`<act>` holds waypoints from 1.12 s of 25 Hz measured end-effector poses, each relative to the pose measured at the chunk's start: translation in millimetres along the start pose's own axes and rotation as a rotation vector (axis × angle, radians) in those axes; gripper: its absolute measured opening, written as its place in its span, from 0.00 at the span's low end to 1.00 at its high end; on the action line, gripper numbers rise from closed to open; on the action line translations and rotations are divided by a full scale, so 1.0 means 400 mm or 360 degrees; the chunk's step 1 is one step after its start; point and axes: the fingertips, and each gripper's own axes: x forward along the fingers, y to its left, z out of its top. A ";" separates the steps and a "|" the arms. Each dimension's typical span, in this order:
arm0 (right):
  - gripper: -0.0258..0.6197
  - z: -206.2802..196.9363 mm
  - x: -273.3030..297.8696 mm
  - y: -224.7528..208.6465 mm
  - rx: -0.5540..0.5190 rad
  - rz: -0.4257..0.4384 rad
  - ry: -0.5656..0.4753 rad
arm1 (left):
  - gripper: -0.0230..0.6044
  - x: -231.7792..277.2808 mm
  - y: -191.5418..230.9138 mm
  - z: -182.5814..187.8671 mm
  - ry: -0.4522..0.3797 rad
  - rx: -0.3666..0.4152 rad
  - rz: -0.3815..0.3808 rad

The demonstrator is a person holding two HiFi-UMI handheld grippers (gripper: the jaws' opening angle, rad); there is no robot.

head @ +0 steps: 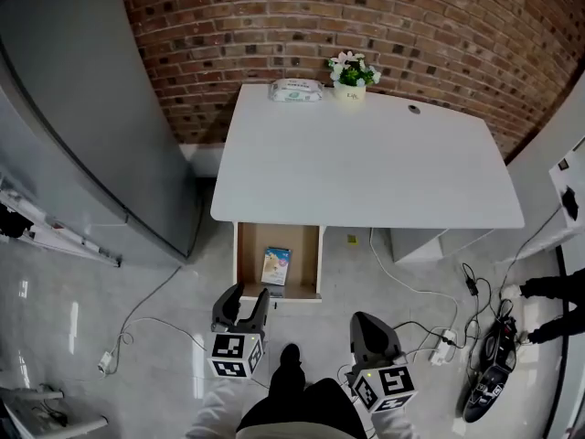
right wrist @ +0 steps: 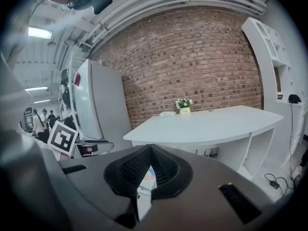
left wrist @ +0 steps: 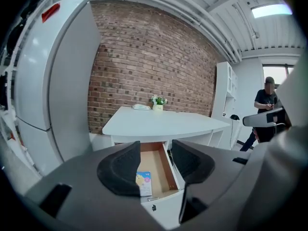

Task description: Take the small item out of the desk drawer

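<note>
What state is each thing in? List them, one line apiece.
Drawer: pulled open.
Item: lying flat in the drawer, not gripped.
Left tool: open, nothing between the jaws.
Right tool: shut, empty.
Plant: upright at the back of the desk.
Wipes pack: lying flat beside the plant.

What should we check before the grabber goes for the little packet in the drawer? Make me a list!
1. Is the drawer open: ok, pulled out from under the desk.
2. Is the packet in sight: ok, lying flat inside, nothing on it.
3. Is the left gripper open: ok, jaws apart, holding nothing.
4. Is the left gripper at the packet: not ok, it is short of the drawer's front.
5. Is the right gripper out of the way: ok, shut, empty, off to the drawer's side.
</note>
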 end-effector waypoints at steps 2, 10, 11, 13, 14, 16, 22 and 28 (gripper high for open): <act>0.08 0.008 0.027 0.000 0.0002 0.0009 0.0041 | 0.39 0.030 0.010 -0.005 0.0023 0.0003 -0.0001; 0.08 -0.017 0.114 -0.020 -0.0118 0.0039 0.0044 | 0.40 0.136 0.029 -0.082 0.0144 0.0009 -0.0017; 0.08 -0.024 0.120 -0.026 -0.0127 0.0041 0.0050 | 0.40 0.149 0.027 -0.094 0.0161 0.0017 -0.0019; 0.08 -0.041 0.134 -0.040 -0.0138 0.0044 0.0067 | 0.41 0.178 0.025 -0.123 0.0198 0.0042 -0.0013; 0.08 -0.050 0.141 -0.046 -0.0131 0.0046 0.0074 | 0.41 0.194 0.024 -0.141 0.0218 0.0050 -0.0010; 0.08 -0.073 0.154 -0.057 -0.0104 0.0056 0.0088 | 0.42 0.228 0.021 -0.178 0.0255 0.0051 -0.0007; 0.08 -0.152 0.199 -0.065 -0.0111 0.0136 0.0140 | 0.44 0.316 0.032 -0.282 0.0360 0.0053 0.0018; 0.08 -0.234 0.235 -0.077 -0.0100 0.0179 0.0256 | 0.47 0.392 0.045 -0.372 0.0440 0.0023 0.0024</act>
